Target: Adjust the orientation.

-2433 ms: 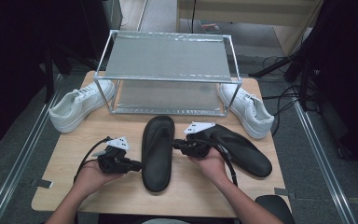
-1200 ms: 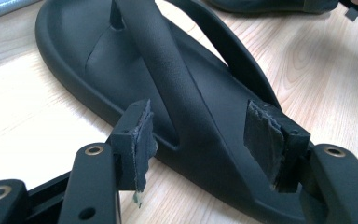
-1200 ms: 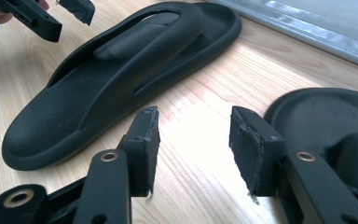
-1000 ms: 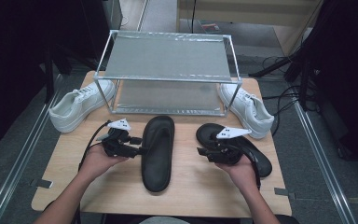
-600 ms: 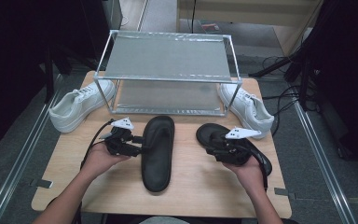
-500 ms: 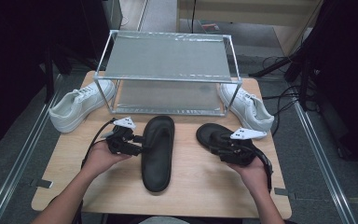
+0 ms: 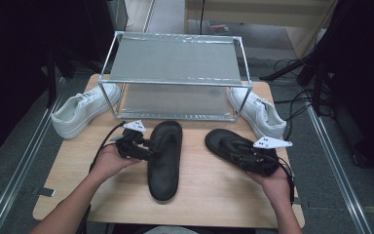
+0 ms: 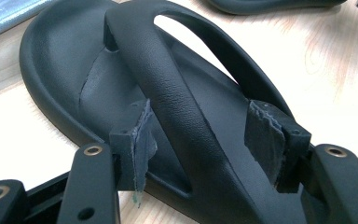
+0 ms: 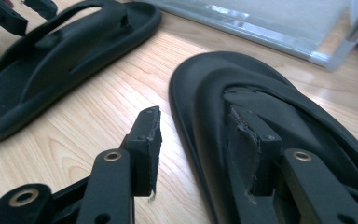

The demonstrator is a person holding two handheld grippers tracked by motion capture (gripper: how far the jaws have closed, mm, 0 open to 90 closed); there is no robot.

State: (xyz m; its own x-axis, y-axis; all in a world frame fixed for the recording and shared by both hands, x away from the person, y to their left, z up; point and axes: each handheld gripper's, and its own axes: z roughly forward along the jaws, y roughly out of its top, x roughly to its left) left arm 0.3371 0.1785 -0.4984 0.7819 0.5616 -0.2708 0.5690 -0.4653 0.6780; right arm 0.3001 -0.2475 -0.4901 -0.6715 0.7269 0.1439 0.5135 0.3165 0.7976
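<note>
Black sandals (image 7: 165, 158) flat on wood, both grippers' jaws apart, straddling strap and rim

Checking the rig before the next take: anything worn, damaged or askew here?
Yes. The jaw pads on both grippers look frayed: on the left gripper one pad's facing peels loose at its edge; on the right gripper a pad is ragged. Also, the right sandal lies angled, the left sandal straight.

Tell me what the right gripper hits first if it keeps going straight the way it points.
Probably the right black sandal: the right gripper straddles its outer edge, one jaw over the footbed, one over the table. Past it stands the metal rack.
</note>
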